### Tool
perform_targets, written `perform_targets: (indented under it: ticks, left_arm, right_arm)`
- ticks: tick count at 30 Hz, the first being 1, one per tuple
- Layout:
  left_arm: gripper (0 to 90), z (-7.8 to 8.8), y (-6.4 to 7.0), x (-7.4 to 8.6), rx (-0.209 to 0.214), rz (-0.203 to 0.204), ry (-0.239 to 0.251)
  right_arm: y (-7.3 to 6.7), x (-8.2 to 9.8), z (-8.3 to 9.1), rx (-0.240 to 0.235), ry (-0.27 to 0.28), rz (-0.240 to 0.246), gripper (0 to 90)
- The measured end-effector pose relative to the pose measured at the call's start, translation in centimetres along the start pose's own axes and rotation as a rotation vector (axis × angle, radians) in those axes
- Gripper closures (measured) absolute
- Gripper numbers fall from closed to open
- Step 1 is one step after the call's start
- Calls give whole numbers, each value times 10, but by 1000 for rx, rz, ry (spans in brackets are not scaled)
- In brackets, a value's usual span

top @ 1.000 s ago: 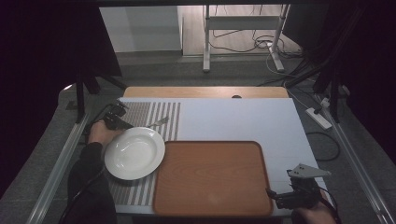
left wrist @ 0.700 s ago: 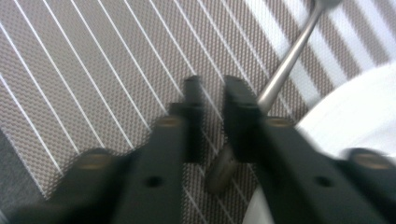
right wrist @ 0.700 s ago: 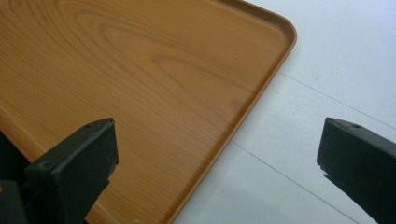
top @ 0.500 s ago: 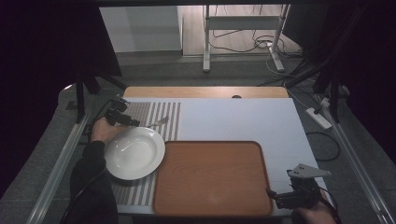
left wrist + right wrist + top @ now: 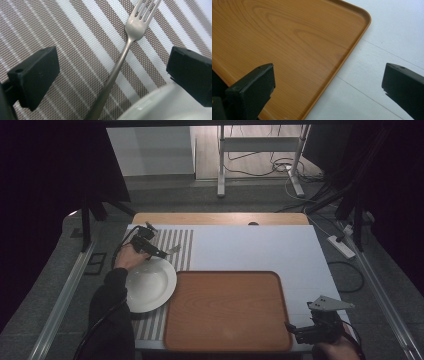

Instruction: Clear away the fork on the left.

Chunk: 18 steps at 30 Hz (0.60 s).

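Left gripper [image 5: 161,253]: at the far left of the table, over the striped placemat [image 5: 181,245]; its jaws have just been opening and now stand spread wide, pinching nothing.
Fork [image 5: 119,63]: lying flat on the placemat between the spread jaws in the left gripper view, touching neither; tines point away from the gripper, handle running back towards the rim of the plate.
White plate [image 5: 149,285]: on the placemat at the left, just near of the left gripper and just left of the tray; its rim shows at the bottom of the left gripper view [image 5: 160,105].
Wooden tray [image 5: 227,310]: bare, at the near middle of the white table [image 5: 260,247].
Right gripper [image 5: 294,330]: at the near right, off the tray's near right corner; jaws spread apart, gripping nothing, with the tray's corner [image 5: 362,20] and the table beyond them.
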<state>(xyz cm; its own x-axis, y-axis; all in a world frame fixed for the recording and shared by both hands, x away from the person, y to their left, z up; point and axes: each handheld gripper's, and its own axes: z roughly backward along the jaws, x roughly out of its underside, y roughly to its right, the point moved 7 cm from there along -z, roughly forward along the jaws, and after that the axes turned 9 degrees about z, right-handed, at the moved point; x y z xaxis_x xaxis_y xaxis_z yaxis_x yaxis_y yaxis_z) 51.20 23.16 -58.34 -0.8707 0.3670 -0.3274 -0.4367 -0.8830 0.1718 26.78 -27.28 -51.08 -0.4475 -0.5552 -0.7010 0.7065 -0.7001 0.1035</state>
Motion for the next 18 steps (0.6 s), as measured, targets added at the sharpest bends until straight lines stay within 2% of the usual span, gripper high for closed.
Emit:
perform_targets:
  ticks: [5,8,11,18]
  left_arm:
    - [4,-10,0,-2,-22,0,-33]
    - [67,-11,-4,-1,-60,-8,-25]
    - [156,-7,-5,0,-59,-36,-13]
    - [518,3,-14,7,-32,-75,21]
  right_arm:
    - [0,0,1,-1,0,0,0]
    - [0,0,1,-1,2,-2,0]
    - [0,0,1,-1,-1,-1,0]
    - [0,0,0,-3,-1,2,0]
